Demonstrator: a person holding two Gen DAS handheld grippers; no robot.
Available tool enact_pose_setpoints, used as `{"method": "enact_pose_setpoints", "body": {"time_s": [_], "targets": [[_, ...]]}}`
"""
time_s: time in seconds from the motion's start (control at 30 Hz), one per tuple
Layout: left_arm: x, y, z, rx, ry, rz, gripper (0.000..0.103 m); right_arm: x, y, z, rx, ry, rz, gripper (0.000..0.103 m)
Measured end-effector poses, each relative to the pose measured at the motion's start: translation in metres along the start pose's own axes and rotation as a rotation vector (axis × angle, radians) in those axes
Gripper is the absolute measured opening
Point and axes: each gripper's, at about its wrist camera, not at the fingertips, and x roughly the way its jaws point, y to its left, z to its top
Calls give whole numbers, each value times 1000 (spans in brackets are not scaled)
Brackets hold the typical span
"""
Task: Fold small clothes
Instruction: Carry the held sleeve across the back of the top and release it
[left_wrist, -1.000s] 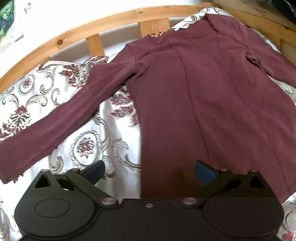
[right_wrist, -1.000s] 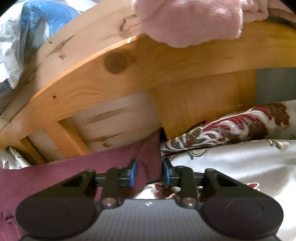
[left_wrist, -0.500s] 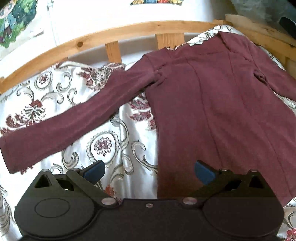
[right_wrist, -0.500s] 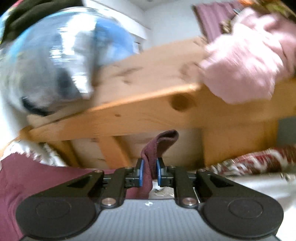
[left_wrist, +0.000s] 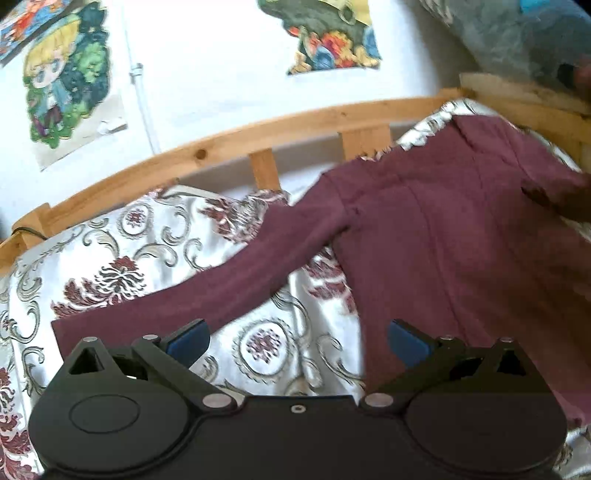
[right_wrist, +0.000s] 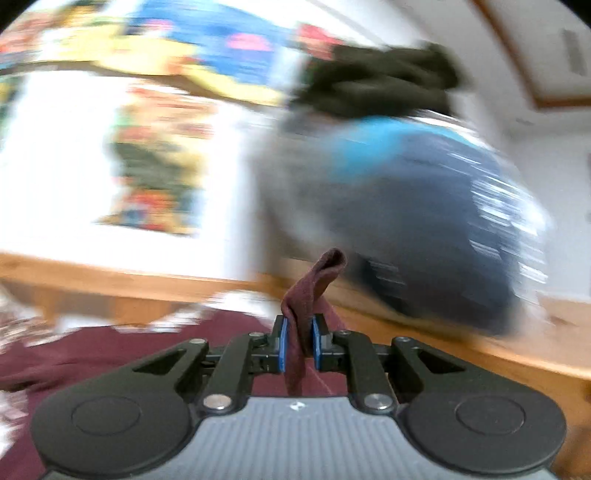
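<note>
A maroon long-sleeved shirt (left_wrist: 461, 236) lies spread on a patterned bedspread (left_wrist: 155, 236). Its left sleeve (left_wrist: 229, 284) stretches out to the lower left. My left gripper (left_wrist: 297, 338) is open and empty, hovering above the shirt's lower left hem, with the sleeve cuff by its left finger. My right gripper (right_wrist: 299, 341) is shut on the shirt's right sleeve cuff (right_wrist: 314, 284), which sticks up between the blue pads. The shirt body (right_wrist: 110, 354) shows blurred below it. In the left wrist view the lifted right sleeve (left_wrist: 554, 195) folds over at the far right.
A curved wooden bed rail (left_wrist: 258, 136) runs behind the shirt, with a white wall and cartoon posters (left_wrist: 66, 81) above. A blue-grey bag (right_wrist: 424, 206) with dark cloth on top rests on the wooden frame (right_wrist: 480, 350) at right. The right wrist view is motion-blurred.
My right gripper has closed on the sleeve cuff, lifted it and swung leftwards. The left gripper has risen and tilted up, staying open.
</note>
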Motion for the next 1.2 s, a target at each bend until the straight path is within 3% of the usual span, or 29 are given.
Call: {"method": "enact_pose_setpoints", "body": {"time_s": [0.2,0.3,0.63,0.67,0.73,0.77,0.8,0.97,1.07,1.2], "targets": [[1,14,3,-54,-10,58,102,-14,93,-11,-187,20,353,16],[-2,15,0,-53,-27,123,102,-21,119,-24,-235,60,420,16],[0,10,5,-96,-28,123,102,-31,146,-60,-342,216,580,18],[2,11,7,-108,-25,115,102,-31,147,-62,-355,228,594,21],[6,12,8,-127,-27,100,102,-32,146,-68,-358,250,638,35],[8,14,9,-141,-32,93,102,-34,143,-69,-345,254,658,53],[10,15,10,-154,-33,85,102,-36,139,-70,-330,252,662,69],[34,19,19,-294,-30,12,102,-30,106,-60,-227,223,573,89],[52,7,19,-307,-17,-30,102,-6,80,-54,-169,220,427,92],[76,-26,11,-204,59,-61,102,51,36,-54,-66,288,194,91]]}}
